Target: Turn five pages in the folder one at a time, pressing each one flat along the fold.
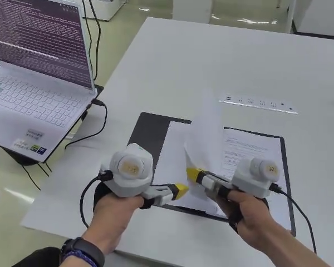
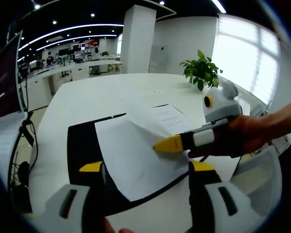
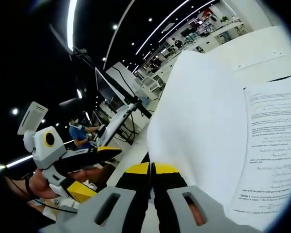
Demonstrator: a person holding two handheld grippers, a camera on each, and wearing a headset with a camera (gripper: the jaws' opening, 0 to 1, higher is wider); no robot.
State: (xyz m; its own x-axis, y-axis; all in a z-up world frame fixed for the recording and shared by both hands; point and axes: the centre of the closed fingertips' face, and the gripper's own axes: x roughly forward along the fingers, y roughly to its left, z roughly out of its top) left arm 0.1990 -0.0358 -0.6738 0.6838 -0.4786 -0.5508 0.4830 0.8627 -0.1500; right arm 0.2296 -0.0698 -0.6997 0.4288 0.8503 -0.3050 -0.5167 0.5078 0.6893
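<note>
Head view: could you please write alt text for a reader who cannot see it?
The right gripper holds one white page lifted above an open black folder on a white table. The left gripper hovers beside it over the folder's near edge. An open laptop stands at the left.

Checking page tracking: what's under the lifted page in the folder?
A printed page lies flat beneath the lifted page, which the right gripper pinches. Its left part near the fold is covered.
</note>
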